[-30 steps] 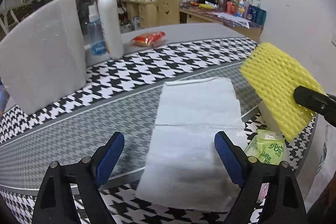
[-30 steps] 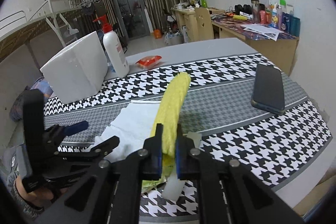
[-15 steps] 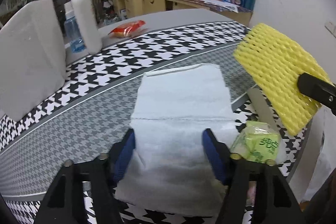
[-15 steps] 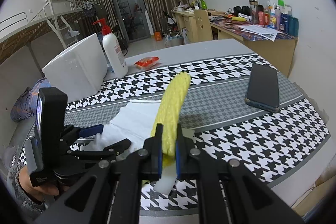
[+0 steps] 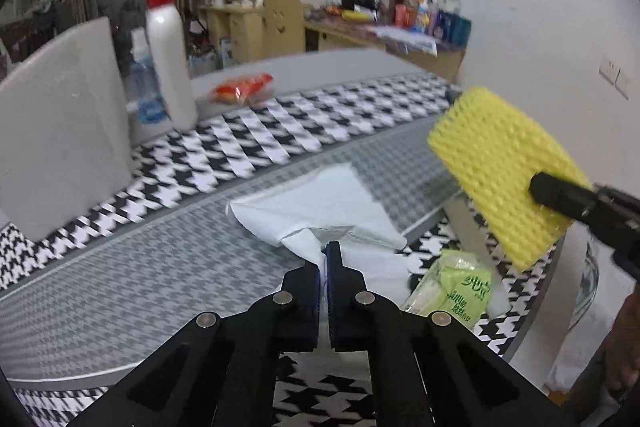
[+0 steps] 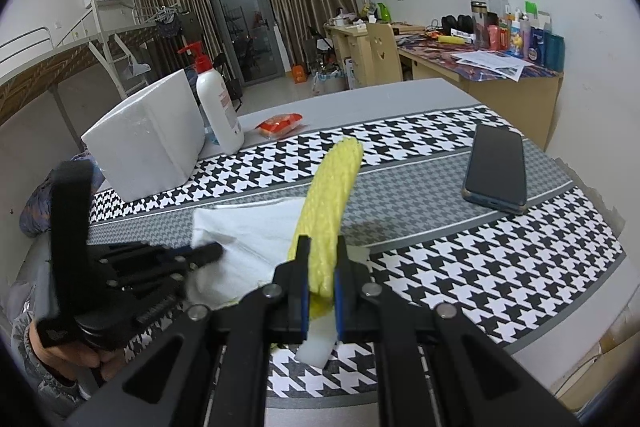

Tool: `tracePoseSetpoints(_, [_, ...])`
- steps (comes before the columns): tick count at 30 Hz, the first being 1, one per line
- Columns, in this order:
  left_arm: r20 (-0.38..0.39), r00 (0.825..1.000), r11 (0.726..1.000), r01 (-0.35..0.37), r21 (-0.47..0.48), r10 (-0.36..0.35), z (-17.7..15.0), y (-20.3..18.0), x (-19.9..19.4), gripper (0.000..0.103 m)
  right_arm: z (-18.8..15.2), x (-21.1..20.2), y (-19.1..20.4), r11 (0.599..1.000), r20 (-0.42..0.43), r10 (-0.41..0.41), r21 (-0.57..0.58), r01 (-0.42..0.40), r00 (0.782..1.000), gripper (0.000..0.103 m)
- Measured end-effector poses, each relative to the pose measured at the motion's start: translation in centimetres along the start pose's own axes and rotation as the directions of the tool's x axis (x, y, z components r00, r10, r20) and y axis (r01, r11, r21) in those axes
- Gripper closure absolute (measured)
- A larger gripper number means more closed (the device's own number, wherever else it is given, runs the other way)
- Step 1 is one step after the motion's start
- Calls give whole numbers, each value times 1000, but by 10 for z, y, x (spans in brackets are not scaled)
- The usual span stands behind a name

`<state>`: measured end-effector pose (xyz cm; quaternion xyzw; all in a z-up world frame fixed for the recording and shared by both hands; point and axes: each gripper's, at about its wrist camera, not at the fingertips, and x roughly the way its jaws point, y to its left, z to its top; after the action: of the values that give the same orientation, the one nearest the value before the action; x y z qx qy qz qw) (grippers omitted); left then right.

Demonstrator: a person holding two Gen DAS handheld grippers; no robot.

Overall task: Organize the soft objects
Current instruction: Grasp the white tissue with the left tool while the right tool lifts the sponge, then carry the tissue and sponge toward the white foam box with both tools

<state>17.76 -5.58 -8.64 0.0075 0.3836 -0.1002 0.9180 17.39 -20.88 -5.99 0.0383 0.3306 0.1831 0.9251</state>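
A white cloth (image 5: 320, 199) lies on the houndstooth table, bunched up at its near edge. My left gripper (image 5: 326, 255) is shut on that near edge, the fabric pinched between its blue pads; it also shows at the left of the right wrist view, left gripper (image 6: 208, 251) on the white cloth (image 6: 248, 231). My right gripper (image 6: 322, 267) is shut on a yellow foam net sleeve (image 6: 332, 191) that sticks up and forward. In the left wrist view the yellow foam net sleeve (image 5: 504, 167) hangs at the right above the table edge.
A white foam block (image 6: 148, 139), a white pump bottle (image 6: 218, 107) and an orange snack packet (image 6: 280, 125) stand at the back left. A dark phone (image 6: 496, 167) lies at the right. A green tissue pack (image 5: 456, 287) and a white foam strip (image 6: 318, 343) lie near the front edge.
The left gripper closed from wide open onto the cloth's near edge, and the flat cloth is now gathered and lifted at that edge. The right gripper kept still with the yellow sleeve.
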Motion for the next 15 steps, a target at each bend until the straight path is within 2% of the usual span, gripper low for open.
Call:
tracePoseSetpoints(5, [69, 998, 1000, -1, 5, 1, 1, 2, -27, 100, 2, -2, 9, 1000, 9, 9, -15, -9, 1000, 91])
tracePoseSetpoints(15, [157, 984, 996, -88, 9, 85, 0, 6, -66, 100, 8, -7, 23, 999, 37, 31, -42, -29, 999, 91])
